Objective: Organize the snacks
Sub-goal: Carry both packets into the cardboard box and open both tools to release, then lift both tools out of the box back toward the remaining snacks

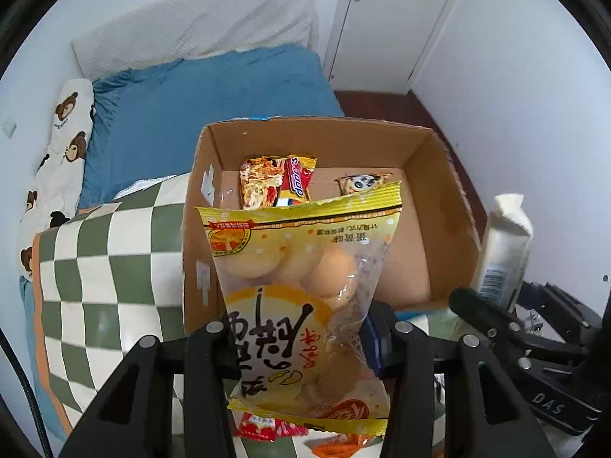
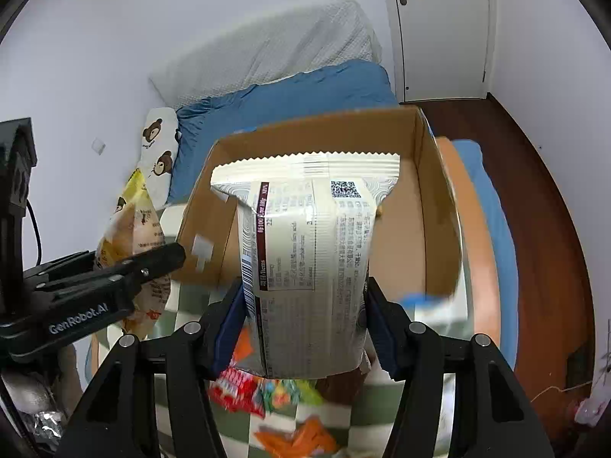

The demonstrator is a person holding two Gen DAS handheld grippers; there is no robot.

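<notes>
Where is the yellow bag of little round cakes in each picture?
Left wrist view: the yellow cake bag fills the lower middle, pinched in the left gripper, in front of the cardboard box.
Right wrist view: the same bag hangs at the left edge, clamped in the other gripper, left of the box.
Shared landmark: the open cardboard box on the checked cloth.

Two held packets before an open box

The left gripper [image 1: 305, 339] holds the bun packet [image 1: 301, 294], the right gripper [image 2: 301, 328] the noodle packet [image 2: 305, 259]; beyond both stands the cardboard box [image 1: 439, 206] with two small packets [image 1: 275, 183] inside, loose snacks [image 2: 267, 393] lying beneath the grippers, the bed [image 1: 214, 95] behind.
</notes>
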